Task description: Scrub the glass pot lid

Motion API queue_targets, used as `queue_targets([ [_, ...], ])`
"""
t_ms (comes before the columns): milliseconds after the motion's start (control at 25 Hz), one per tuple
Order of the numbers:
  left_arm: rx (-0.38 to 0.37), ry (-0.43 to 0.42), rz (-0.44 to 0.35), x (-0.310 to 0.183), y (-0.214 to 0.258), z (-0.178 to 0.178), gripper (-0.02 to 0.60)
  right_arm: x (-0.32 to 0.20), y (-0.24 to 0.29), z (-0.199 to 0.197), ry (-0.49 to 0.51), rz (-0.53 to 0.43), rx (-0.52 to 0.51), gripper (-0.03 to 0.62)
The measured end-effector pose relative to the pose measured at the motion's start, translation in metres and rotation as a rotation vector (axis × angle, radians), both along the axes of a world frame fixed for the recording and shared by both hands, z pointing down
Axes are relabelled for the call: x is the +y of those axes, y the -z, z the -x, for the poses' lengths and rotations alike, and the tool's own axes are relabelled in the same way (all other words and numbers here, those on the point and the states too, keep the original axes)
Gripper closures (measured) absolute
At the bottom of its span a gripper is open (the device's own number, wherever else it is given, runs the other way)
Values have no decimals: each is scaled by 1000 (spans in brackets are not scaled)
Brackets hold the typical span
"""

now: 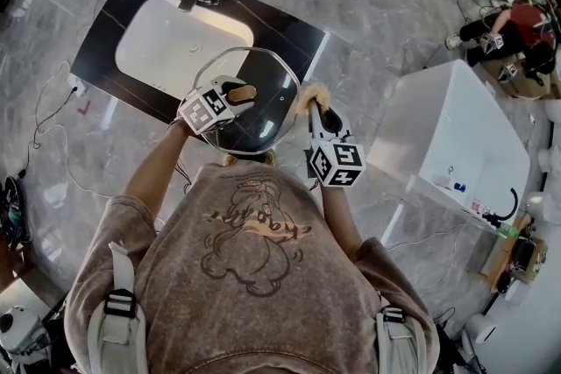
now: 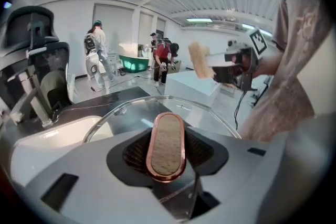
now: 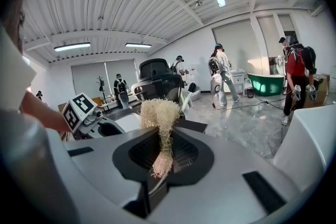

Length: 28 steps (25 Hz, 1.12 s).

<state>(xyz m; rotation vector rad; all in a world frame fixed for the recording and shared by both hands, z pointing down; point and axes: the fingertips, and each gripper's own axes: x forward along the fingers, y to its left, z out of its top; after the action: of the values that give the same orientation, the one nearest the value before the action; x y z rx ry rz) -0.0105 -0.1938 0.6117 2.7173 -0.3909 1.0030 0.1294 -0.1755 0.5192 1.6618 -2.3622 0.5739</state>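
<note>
Above the counter [image 1: 107,48], left gripper [image 1: 235,94] clamps the lid handle [image 2: 167,141] — right gripper [image 3: 160,157], alongside, pinches loofah [image 3: 157,113].

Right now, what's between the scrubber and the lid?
Nothing. In the left gripper view, only open air separates the scrubber from the rim of the lid. The head view puts it just beside that rim.

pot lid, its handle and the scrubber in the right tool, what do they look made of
Pot lid: clear glass, apparently; the dark counter shows through it and it catches glints of light.
Handle: matte, speckled wood- or cork-like insert in a glossy copper-coloured band.
Scrubber: coarse straw-coloured fibres, loofah-like, frayed at the ends.
</note>
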Motion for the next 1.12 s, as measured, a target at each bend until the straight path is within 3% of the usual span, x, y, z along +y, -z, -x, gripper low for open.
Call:
queue_targets([
  [200, 238, 228, 149, -22, 46, 7, 399, -5, 17, -24, -64, -40, -1, 548],
  [360, 404, 337, 249, -32, 84, 12, 398, -7, 21, -38, -87, -44, -1, 548],
  [680, 775, 382, 503, -37, 157, 23, 399, -7, 15, -30, -62, -29, -8, 548],
  [880, 1085, 421, 769, -30, 187, 29, 399, -5, 15, -25, -44, -29, -13, 548],
  [960, 1145, 427, 799, -28, 191, 32, 399, -4, 15, -24, -38, -29, -12, 548],
  [1120, 1163, 444, 801, -27, 190, 36, 399, -4, 17, -21, -26, -34, -10, 548],
])
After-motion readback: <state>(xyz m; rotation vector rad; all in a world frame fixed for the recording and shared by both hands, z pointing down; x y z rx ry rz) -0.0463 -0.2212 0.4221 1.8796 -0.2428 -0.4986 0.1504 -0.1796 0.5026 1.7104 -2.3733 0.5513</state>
